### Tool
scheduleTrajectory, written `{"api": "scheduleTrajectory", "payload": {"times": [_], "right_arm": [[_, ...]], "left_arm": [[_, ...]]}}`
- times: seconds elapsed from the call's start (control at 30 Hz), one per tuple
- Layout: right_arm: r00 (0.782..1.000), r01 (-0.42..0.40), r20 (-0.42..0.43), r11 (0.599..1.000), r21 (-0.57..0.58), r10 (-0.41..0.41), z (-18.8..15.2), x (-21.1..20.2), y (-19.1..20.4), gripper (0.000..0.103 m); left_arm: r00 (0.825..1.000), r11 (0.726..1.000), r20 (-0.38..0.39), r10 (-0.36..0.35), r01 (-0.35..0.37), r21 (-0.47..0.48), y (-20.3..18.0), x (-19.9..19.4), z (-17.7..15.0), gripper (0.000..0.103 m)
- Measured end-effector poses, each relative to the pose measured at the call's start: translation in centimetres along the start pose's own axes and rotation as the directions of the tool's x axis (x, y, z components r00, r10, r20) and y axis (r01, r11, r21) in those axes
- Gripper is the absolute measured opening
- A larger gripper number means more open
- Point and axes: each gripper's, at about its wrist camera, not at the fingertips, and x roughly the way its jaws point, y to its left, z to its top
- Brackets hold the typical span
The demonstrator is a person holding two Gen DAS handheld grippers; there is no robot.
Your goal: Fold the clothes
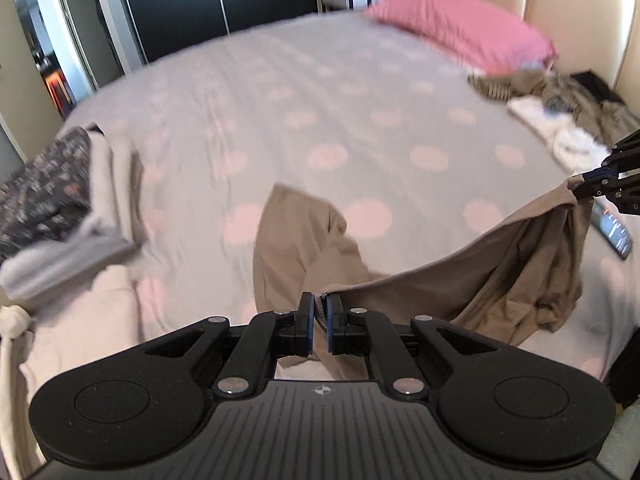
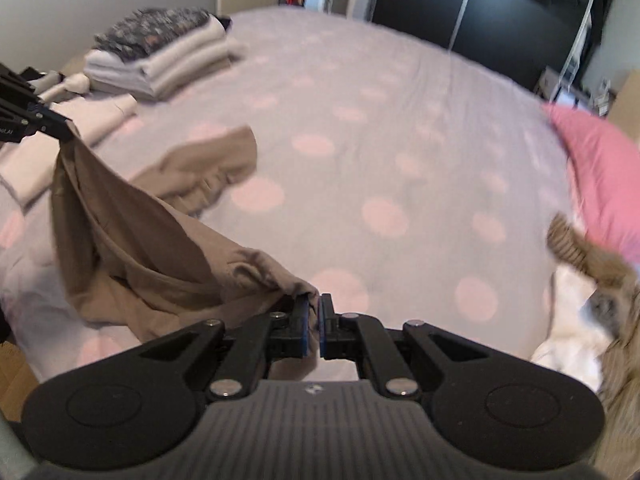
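I have the tan garment pinched at two points along one edge. My left gripper has its fingers closed down to a sliver on one corner, and my right gripper is clamped just as tightly on the other. Seen from the left wrist, the right gripper holds its corner up while the cloth sags in a curve between the two.

The rest of the garment trails down onto the bed, near the edge closest to me, with one loose part lying flat on the spotted cover.

To do this step well, I judge I should draw the two corners apart until the held edge runs taut, then lay the cloth flat onto the bare middle of the bed without letting the loose part bunch under it. Both pictures are blurred, so I go gently.

No baskets or bins show. A stack of folded clothes sits toward the far left corner, a heap of unfolded clothes lies by the pink pillow, and a phone rests by the right edge.
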Motion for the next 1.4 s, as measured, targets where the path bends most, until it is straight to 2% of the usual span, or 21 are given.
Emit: {"api": "scheduleTrajectory", "payload": {"times": [0.1,0.3,0.33,0.4,0.43,0.47,0.5,0.67,0.73,0.87,0.97,1.07,1.2,1.3,1.4], "right_arm": [[0.999,0.008,-0.043,1.000,0.026,-0.006,0.3,3.0,-0.1,0.005],[0.994,0.043,-0.102,0.999,0.014,-0.042,-1.4,5.7,-0.4,0.006],[0.994,0.038,-0.105,0.999,0.022,-0.036,-1.4,5.8,-0.5,0.006],[0.994,0.029,-0.108,0.999,0.031,-0.026,-1.4,5.9,-0.5,0.007],[0.994,0.025,-0.109,0.999,0.029,-0.022,-1.3,5.9,-0.4,0.008],[0.993,0.027,-0.111,0.999,0.025,-0.024,-1.2,5.9,-0.3,0.008],[0.993,0.028,-0.113,0.999,0.021,-0.026,-1.1,5.9,-0.2,0.009],[0.992,0.029,-0.123,0.999,0.025,-0.026,-1.3,5.4,0.0,0.011],[0.991,0.028,-0.128,0.999,0.029,-0.024,-1.3,5.3,0.1,0.011],[0.992,0.022,-0.128,0.999,0.028,-0.018,-1.2,5.3,0.5,0.012],[0.992,0.021,-0.125,0.999,0.028,-0.018,-1.2,5.2,0.6,0.012],[0.993,0.021,-0.120,0.999,0.037,-0.017,-1.3,5.0,0.4,0.012],[0.992,0.021,-0.123,0.999,0.050,-0.014,-1.5,5.0,-0.1,0.018],[0.992,0.020,-0.122,0.998,0.057,-0.013,-1.5,4.9,-0.3,0.029],[0.995,0.039,-0.095,0.998,0.049,-0.034,-1.4,4.4,-0.1,0.030]], "left_arm": [[1.000,1.000,-0.028,0.013,-0.013,0.005,0.0,2.4,-0.1,0.004],[0.999,0.997,-0.035,-0.015,0.013,-0.071,0.4,5.1,-0.7,0.008],[0.999,0.997,-0.036,-0.028,0.025,-0.072,0.3,5.1,-0.7,0.011],[0.998,0.996,-0.037,-0.051,0.048,-0.075,0.3,5.2,-0.7,0.029],[0.998,0.995,-0.034,-0.059,0.056,-0.079,0.3,5.0,-0.8,0.033],[0.997,0.994,-0.032,-0.065,0.062,-0.086,0.2,4.9,-0.9,0.044],[0.997,0.993,-0.030,-0.069,0.066,-0.094,0.2,4.8,-1.0,0.049],[0.994,0.989,-0.065,-0.085,0.077,-0.123,-0.5,4.5,-2.1,0.053],[0.993,0.987,-0.082,-0.084,0.072,-0.141,-0.9,4.8,-2.6,0.053],[0.995,0.977,-0.092,-0.026,0.006,-0.214,-1.7,6.5,-3.0,0.047],[0.990,0.971,-0.138,0.011,-0.044,-0.237,-1.8,8.0,-3.4,0.046],[0.981,0.972,-0.186,0.055,-0.095,-0.214,-1.8,8.8,-4.0,0.030],[0.979,0.973,-0.196,0.053,-0.095,-0.208,-1.1,8.7,-4.3,0.010],[0.981,0.971,-0.187,0.050,-0.092,-0.223,-0.5,8.1,-4.4,0.007],[0.982,0.965,-0.182,0.048,-0.093,-0.244,0.1,7.6,-4.5,0.006]]}}
